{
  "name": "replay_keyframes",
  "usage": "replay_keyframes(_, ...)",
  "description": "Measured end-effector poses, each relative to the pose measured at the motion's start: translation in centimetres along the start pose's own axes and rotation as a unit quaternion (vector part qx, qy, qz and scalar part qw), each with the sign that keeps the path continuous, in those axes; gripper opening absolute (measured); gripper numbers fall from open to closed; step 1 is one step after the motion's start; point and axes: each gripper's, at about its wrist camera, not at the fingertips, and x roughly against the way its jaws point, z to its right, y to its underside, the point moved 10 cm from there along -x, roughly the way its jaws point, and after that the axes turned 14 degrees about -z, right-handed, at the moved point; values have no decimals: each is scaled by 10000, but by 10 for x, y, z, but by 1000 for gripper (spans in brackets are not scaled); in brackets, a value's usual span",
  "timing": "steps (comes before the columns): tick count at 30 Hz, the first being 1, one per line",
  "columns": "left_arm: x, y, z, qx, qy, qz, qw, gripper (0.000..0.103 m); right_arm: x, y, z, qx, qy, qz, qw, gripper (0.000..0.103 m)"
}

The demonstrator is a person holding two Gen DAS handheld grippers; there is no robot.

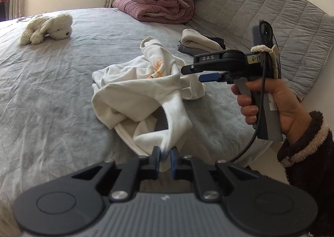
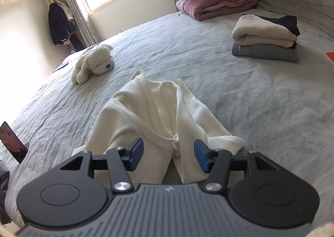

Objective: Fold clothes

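White cotton garment (image 1: pixel 135 91): crumpled on the grey bedsheet (image 1: pixel 52 82), ahead of both tongs.
Left gripper (image 1: pixel 165 158): clamped on a cloth corner, likely to lift and spread it.
Right gripper (image 2: pixel 168 153): fingers apart, straddling a fold, poised to grab.

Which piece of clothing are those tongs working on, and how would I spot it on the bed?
Start from the big grey bed. Near its middle lies a crumpled white shirt with an orange print, one end pinched in the left tongs while the right tongs hang open over it. Unlike the folded stack near the headboard, it is loose and rumpled.
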Motion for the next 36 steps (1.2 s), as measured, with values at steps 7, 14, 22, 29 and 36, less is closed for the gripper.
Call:
replay_keyframes(7, 17, -38, -31, 175, 45, 463, 9988, 67, -14, 18, 2, -138, -252, -290, 9992, 60)
replay_keyframes(14, -32, -103, -87, 385, -462, 351, 9976, 82, -33, 28, 0, -228, -354, -492, 9979, 63)
replay_keyframes(22, -138, -162, -153, 1019, -334, -460, 9932, 83, -41, 29, 0, -202, -438, -578, 9972, 67)
replay_keyframes(29, -181, -210, -161, 984, 365, -413, 9936, 80, -42, 31, 5, -420, -573, -657, 9953, 67)
replay_keyframes(36, -207, -228, -133, 675, 901, -463, 9926, 69, -52, 29, 0, -594, -706, -594, 9940, 67)
